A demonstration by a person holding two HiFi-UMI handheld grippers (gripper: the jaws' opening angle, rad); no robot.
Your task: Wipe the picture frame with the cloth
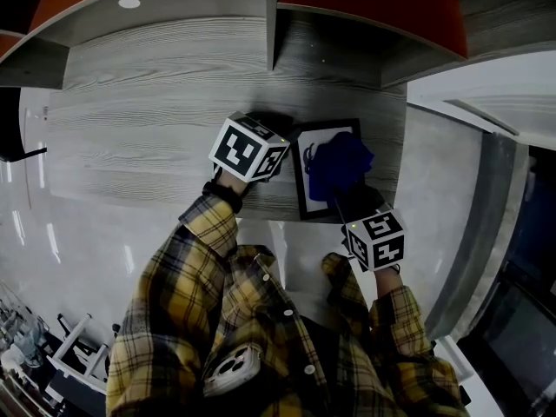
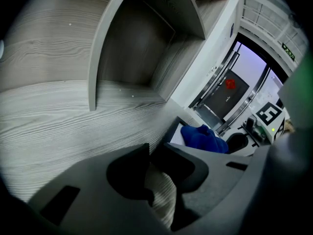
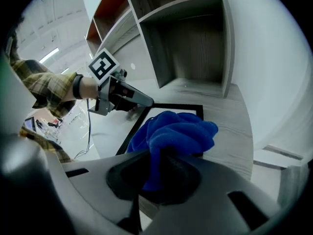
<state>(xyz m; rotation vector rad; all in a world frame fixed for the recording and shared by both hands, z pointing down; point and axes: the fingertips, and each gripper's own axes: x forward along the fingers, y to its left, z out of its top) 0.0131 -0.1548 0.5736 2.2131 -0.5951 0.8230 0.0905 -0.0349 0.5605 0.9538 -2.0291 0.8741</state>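
Starting at your own side, your right gripper point(image 3: 156, 155) is the nearer of the two. It is clenched on a bunched blue cloth point(image 1: 337, 165), with a fold of it pinched between the jaws and the rest spilling forward past the tips.

That bunch rests on the picture frame point(image 1: 301, 185), which lies flat on the grey wood-grain worktop point(image 1: 148, 146). The cloth covers the middle and far part of the pale panel inside the black border.

The frame's long axis runs away from you. Its near short edge sits just ahead of the right gripper, so the unwiped length lies straight in front of and under the cloth. By my reading, the wipe calls for strokes along that axis, forward and back, not across it.

Further out, your left gripper point(image 2: 156, 148) sits at the frame's far-left corner. Its jaws are drawn in to a narrow gap on what looks like the black border, which I take as a steadying hold.

Watch that corner: a stroke pushed leftward would run the cloth into that gripper.

Beyond both, an upright shelf divider point(image 1: 271, 16) rises at the back of the worktop.
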